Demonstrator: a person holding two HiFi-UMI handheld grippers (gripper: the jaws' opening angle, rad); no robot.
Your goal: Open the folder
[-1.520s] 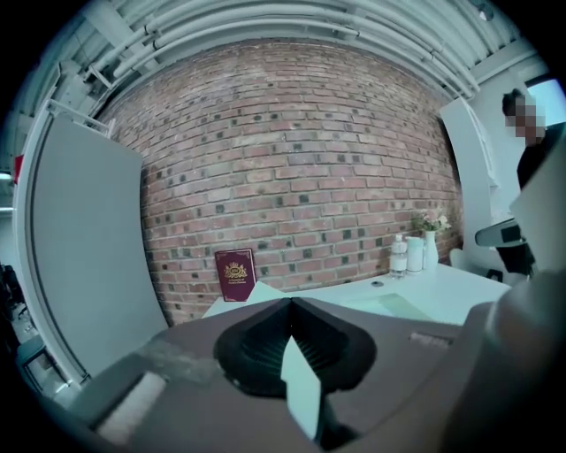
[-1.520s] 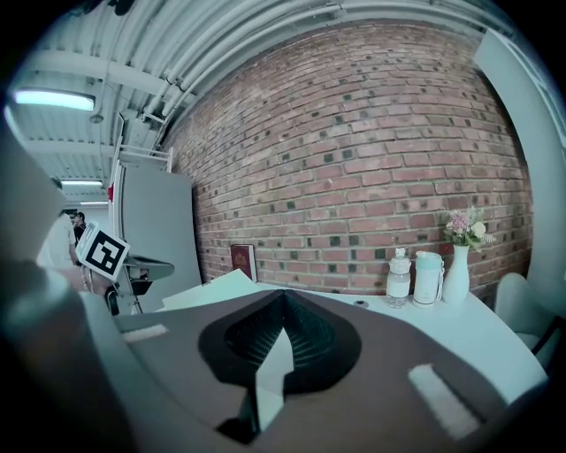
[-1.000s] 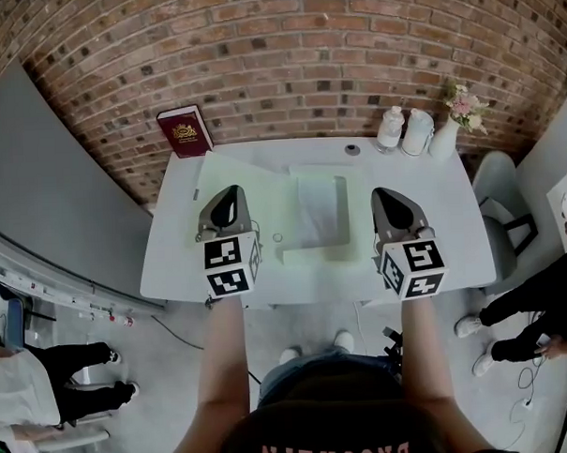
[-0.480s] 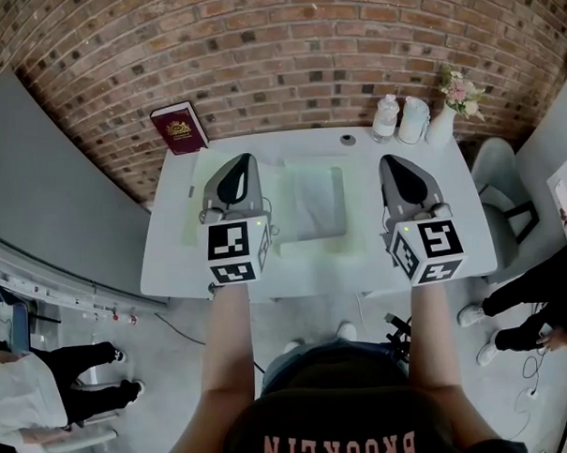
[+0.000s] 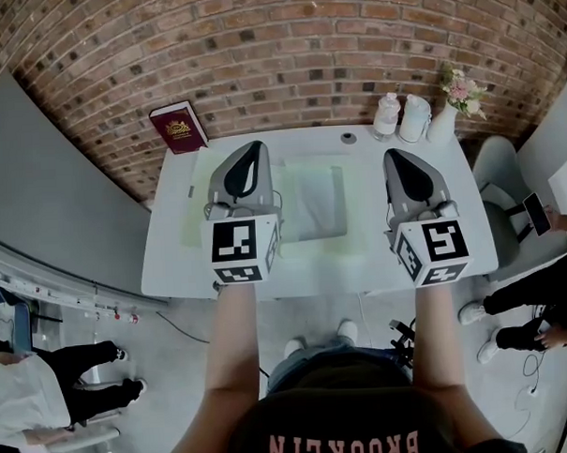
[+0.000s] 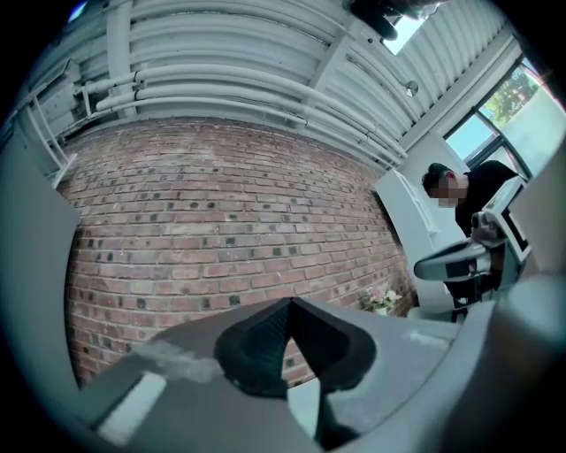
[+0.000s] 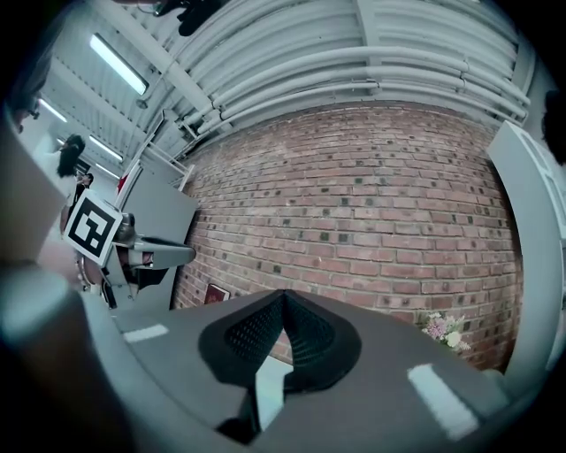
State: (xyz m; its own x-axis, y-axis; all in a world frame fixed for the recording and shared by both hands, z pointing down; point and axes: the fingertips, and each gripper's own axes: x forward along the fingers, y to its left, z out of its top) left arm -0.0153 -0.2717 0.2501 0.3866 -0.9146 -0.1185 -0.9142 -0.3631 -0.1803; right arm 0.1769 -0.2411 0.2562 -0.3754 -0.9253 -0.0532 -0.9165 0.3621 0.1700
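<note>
A pale, translucent folder (image 5: 314, 203) lies flat and closed in the middle of the white table (image 5: 169, 263), on a light green mat. My left gripper (image 5: 253, 147) hovers above the table just left of the folder, jaws shut with nothing in them. To the folder's right my right gripper (image 5: 394, 155) hangs at about the same height, also shut and empty. In the left gripper view the left gripper (image 6: 288, 305) points level at the brick wall. In the right gripper view the right gripper (image 7: 283, 296) does the same. Neither touches the folder.
A maroon book (image 5: 178, 128) leans on the brick wall at the table's back left. Two white bottles (image 5: 386, 116) and a vase of flowers (image 5: 458, 99) stand at the back right, with a small round object (image 5: 348, 138) near them. A chair (image 5: 503, 194) and standing people flank the table.
Both grippers have risen off the table towards the camera and moved farther over the table, the left one more. Their jaws stayed shut. The folder has not moved.
</note>
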